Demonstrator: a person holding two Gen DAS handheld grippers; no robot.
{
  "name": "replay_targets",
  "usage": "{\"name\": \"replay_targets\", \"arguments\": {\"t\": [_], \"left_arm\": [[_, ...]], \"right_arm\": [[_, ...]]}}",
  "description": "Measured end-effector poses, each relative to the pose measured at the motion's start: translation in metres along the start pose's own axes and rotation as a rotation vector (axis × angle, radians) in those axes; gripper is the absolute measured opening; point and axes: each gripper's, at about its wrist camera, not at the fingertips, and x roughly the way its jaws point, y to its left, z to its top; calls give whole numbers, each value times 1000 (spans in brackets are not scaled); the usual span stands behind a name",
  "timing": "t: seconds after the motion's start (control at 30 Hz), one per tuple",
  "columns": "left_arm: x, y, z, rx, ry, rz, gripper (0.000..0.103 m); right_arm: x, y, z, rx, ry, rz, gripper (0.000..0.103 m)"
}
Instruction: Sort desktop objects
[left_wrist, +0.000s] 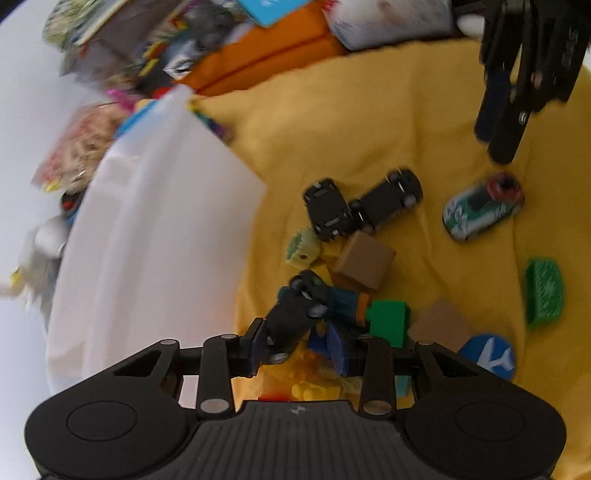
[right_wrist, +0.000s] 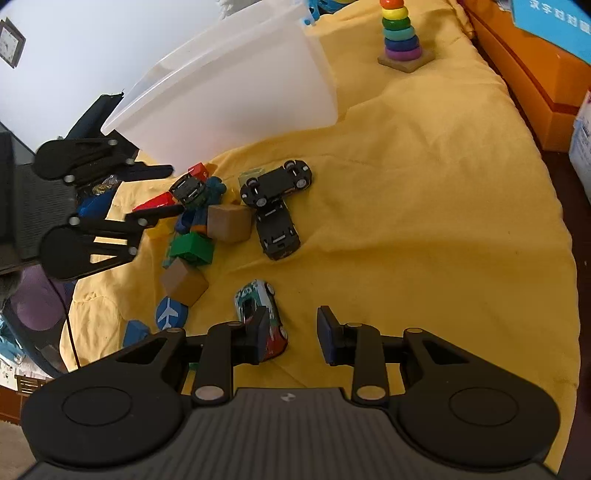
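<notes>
Toys lie on a yellow cloth (right_wrist: 424, 206). My left gripper (left_wrist: 299, 345) is open, its jaws on either side of an overturned dark toy car (left_wrist: 295, 317), seen too in the right wrist view (right_wrist: 189, 191). I cannot tell if the pads touch it. My right gripper (right_wrist: 291, 334) is open just above a green and white toy car (right_wrist: 258, 314), which also shows in the left wrist view (left_wrist: 480, 210). Two black cars (right_wrist: 275, 184) (right_wrist: 277, 230) lie upside down in the middle. Wooden blocks (right_wrist: 229, 222) (right_wrist: 183, 282) and a green block (right_wrist: 192, 249) lie around them.
A translucent white bin (right_wrist: 236, 85) lies tipped at the cloth's back left. A rainbow ring stacker (right_wrist: 400, 35) stands at the back. An orange box (right_wrist: 532, 85) lines the right edge. A blue airplane disc (right_wrist: 170, 313) lies near the front left.
</notes>
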Motion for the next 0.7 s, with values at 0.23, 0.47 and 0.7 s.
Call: {"name": "replay_targets", "arguments": {"t": [0.23, 0.47, 0.7], "left_arm": [[-12, 36, -6, -288, -88, -73, 18], [-64, 41, -27, -574, -196, -113, 18], [-103, 11, -53, -891, -301, -326, 18]], "right_arm": [[0, -2, -11, 18, 9, -15, 33], [2, -2, -11, 15, 13, -19, 33], [6, 6, -11, -2, 10, -10, 33]]}}
